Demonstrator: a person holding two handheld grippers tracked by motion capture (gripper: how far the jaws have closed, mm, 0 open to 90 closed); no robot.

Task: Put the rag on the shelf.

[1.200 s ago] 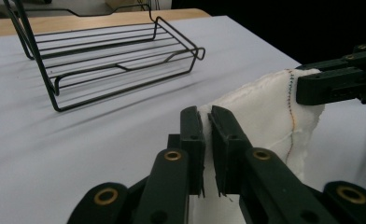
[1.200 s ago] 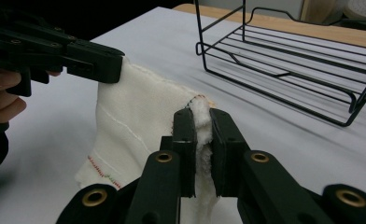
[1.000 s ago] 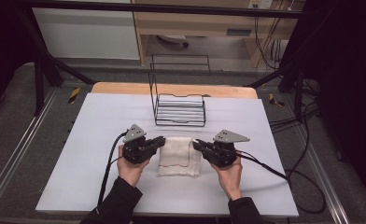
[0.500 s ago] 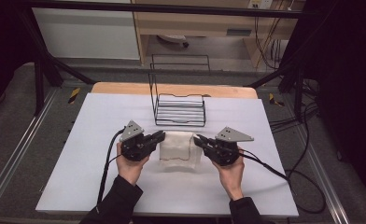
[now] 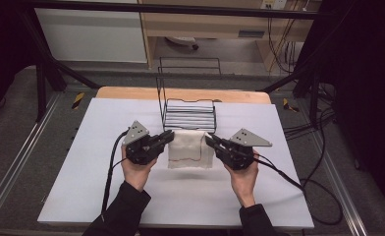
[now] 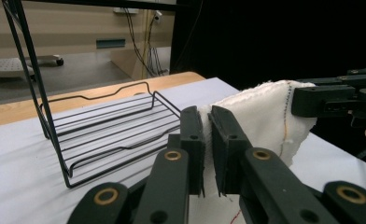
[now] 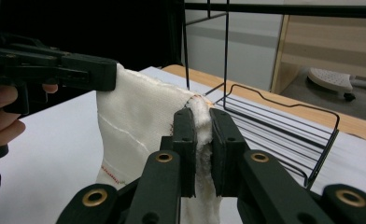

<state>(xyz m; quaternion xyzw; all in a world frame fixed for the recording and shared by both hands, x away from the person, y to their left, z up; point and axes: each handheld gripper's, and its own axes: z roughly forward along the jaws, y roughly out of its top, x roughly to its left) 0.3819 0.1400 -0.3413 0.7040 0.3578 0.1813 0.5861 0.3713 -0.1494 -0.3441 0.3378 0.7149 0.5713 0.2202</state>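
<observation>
The cloth [image 5: 190,149] hangs between the two, off the bench [image 5: 82,196], near the wire rack [image 5: 188,114] beyond. The left hand-held gripper [image 5: 168,136] and right hand-held gripper [image 5: 209,139] each pinch an upper corner. Light, limp fabric; it will likely sag, so corner grips suit.

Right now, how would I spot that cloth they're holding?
Find the white table, then the black wire rack at its far middle. Just in front of it, the cream cloth hangs between the two black grippers, pinched at each top corner, red stitching near its lower edge.
</observation>
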